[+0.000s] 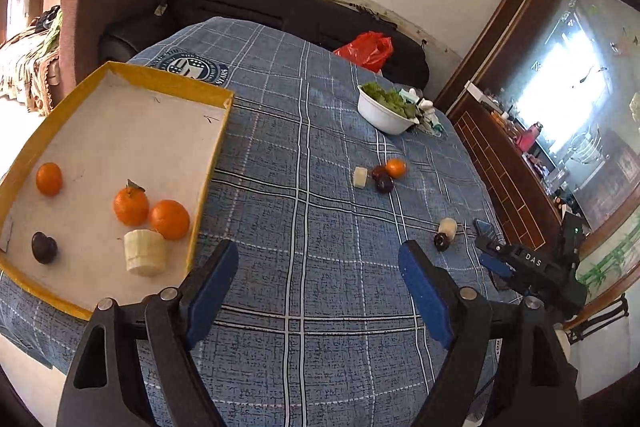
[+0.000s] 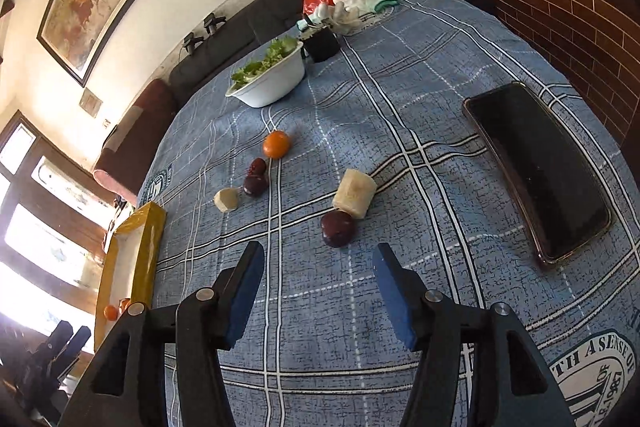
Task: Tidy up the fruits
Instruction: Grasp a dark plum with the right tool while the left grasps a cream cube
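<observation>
In the right wrist view the right gripper (image 2: 318, 291) sits at the bottom centre of the frame with its blue pads spread and nothing between them, aimed down at the checked blue tablecloth (image 2: 400, 115). Just above it, near mid-frame, a dark plum (image 2: 338, 229) touches the lower end of a peeled banana piece (image 2: 355, 193). The banana piece is a short stub lying on its side, its long axis running from lower left to upper right of the frame, with the cut face toward the upper left edge. Judging by its look it is soft, light and a little slick, so a gentle hold across its round sides seems wiser than pressing on the cut ends. The plum looks firm, smooth and apt to roll; a grip across its widest part would suit it. Farther up and left lie a second banana piece (image 2: 226, 199), two more plums (image 2: 256, 185) and an orange (image 2: 276, 144), with a white bowl of greens (image 2: 272, 83) beyond and a black phone (image 2: 536, 167) at the right. In the left wrist view the left gripper (image 1: 318, 271) is also spread and empty at the bottom centre, beside the yellow-rimmed tray (image 1: 208, 163) at the left of the frame. The tray already holds three oranges (image 1: 131, 206), a plum and a banana piece (image 1: 145, 253), so the loose fruit probably belongs there.
</observation>
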Available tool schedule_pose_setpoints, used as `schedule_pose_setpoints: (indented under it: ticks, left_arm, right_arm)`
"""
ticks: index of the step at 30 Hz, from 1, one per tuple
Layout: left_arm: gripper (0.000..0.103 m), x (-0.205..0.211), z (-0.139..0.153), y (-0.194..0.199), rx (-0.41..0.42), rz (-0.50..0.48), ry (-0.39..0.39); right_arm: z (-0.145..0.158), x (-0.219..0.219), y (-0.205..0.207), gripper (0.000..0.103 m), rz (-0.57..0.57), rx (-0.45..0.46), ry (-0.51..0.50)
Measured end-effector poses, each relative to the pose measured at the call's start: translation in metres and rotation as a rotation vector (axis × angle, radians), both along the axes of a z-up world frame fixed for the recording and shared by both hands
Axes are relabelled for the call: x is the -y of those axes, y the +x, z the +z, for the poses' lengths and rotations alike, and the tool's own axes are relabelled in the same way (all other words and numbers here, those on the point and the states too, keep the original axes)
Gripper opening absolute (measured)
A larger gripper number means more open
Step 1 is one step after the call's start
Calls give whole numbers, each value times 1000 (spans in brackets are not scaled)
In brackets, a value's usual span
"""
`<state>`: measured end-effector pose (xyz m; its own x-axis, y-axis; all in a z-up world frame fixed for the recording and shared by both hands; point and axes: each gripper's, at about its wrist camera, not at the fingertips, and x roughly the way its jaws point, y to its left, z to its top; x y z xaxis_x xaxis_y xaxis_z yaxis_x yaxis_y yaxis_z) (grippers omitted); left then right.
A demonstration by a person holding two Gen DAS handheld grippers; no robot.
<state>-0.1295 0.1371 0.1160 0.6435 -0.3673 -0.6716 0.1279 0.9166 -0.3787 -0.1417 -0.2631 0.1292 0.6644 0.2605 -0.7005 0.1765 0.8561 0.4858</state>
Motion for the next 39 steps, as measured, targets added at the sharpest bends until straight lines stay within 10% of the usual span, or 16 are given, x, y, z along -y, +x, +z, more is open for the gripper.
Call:
schedule_pose_setpoints:
  ticks: [13, 16, 25, 28, 37, 39]
  left_arm:
    - [82, 15, -29, 36, -65, 5, 78]
    - [82, 30, -34, 50, -64, -24, 119]
    - [81, 85, -58, 120, -71, -127, 191]
    - [57, 106, -69, 147, -89, -151, 219]
    - [54, 148, -94, 197, -70, -191, 305]
    - [21, 155, -102, 200, -85, -211, 324]
  right_arm:
    - [-42, -26, 45, 59, 10, -70, -162]
    - [-45, -31, 48, 34, -1, -52, -224]
    - [-52, -23, 41, 28, 12, 26, -119]
    - [-53, -25, 43, 29, 38, 24, -88]
    - [-53, -31, 46, 29, 73, 30, -77]
    - [-54, -31, 46, 29, 76, 31, -77]
